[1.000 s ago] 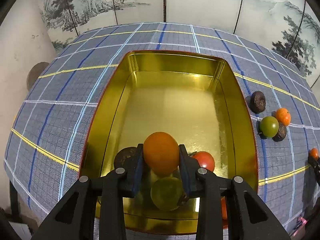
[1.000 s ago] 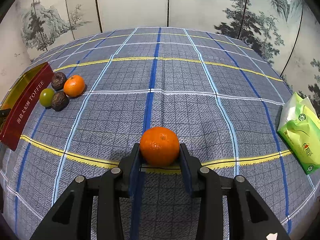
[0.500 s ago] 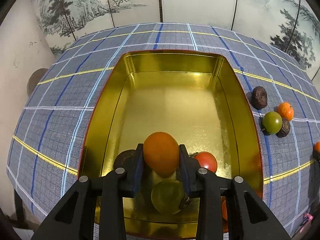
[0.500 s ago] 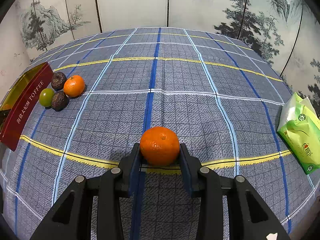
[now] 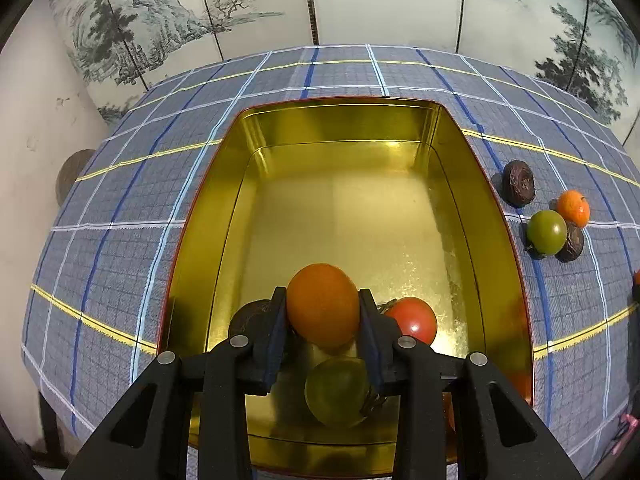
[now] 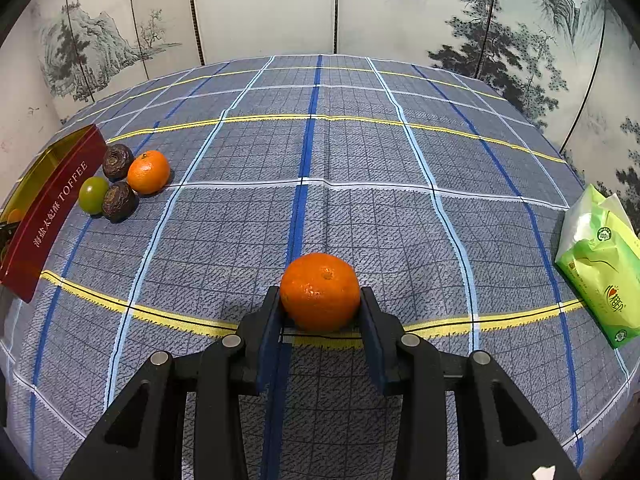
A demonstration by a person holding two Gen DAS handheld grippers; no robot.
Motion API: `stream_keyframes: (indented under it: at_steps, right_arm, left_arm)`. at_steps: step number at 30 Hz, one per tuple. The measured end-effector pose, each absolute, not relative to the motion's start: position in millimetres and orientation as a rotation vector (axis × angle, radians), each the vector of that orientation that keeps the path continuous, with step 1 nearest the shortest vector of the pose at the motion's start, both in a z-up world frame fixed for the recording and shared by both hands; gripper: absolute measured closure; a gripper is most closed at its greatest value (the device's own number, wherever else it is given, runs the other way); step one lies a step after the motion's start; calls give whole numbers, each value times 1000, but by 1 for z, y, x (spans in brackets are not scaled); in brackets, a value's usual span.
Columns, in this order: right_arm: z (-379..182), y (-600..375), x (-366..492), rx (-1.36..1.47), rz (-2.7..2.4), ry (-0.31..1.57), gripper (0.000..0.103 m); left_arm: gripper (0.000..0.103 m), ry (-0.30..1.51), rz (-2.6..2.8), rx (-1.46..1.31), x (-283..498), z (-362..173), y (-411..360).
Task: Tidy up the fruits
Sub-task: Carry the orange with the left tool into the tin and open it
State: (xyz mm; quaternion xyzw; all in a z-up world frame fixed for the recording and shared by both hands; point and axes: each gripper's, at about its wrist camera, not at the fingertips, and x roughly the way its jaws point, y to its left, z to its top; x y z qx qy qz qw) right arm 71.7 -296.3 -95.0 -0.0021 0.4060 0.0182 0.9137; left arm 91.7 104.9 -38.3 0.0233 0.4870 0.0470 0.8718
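My left gripper (image 5: 323,308) is shut on an orange fruit (image 5: 322,305) and holds it over the near end of the gold tin (image 5: 340,128). In the tin lie a red fruit (image 5: 414,319), a green fruit (image 5: 337,392) and a dark brown fruit (image 5: 250,316). My right gripper (image 6: 320,304) is shut on a mandarin (image 6: 320,290) just above the checked cloth. Beside the tin's red wall (image 6: 52,212) lie a green fruit (image 6: 93,195), two dark brown fruits (image 6: 118,161) and a mandarin (image 6: 148,172); the green fruit also shows in the left wrist view (image 5: 546,232).
A green tissue pack (image 6: 600,264) lies at the right edge of the table. A painted folding screen (image 6: 500,20) stands behind the table. The checked blue-grey cloth (image 6: 360,152) covers the whole tabletop.
The left gripper has drifted slightly with its orange fruit over the tin. The right gripper and its mandarin have not visibly moved.
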Motion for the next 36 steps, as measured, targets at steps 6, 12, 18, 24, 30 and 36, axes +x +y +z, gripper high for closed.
stream_keyframes:
  at_steps: [6,12,18,24,30,36]
  right_arm:
    - [-95,-296,72,-5,37,836,67]
    - [-95,-296,72,-5,37,836,67]
    - [-95,-296,72,-5,37,837,67]
    - [-94,-297,72,-5,38,841,67]
    - [-94,-297,72,-7,38,843,68]
    - [-94,-298,72,-11,37,848,68]
  left_arm:
    - [68,1012,86,55,90,-39,108]
    - [68,1014,97,57,91,-39,111]
    - [68,1016,113,53,91,-38,116]
    - [68,1017,116,60,91,-39,117]
    - [64,1021,114,60,92,-40,117]
    - [55,1027,106,69,93,-40,113]
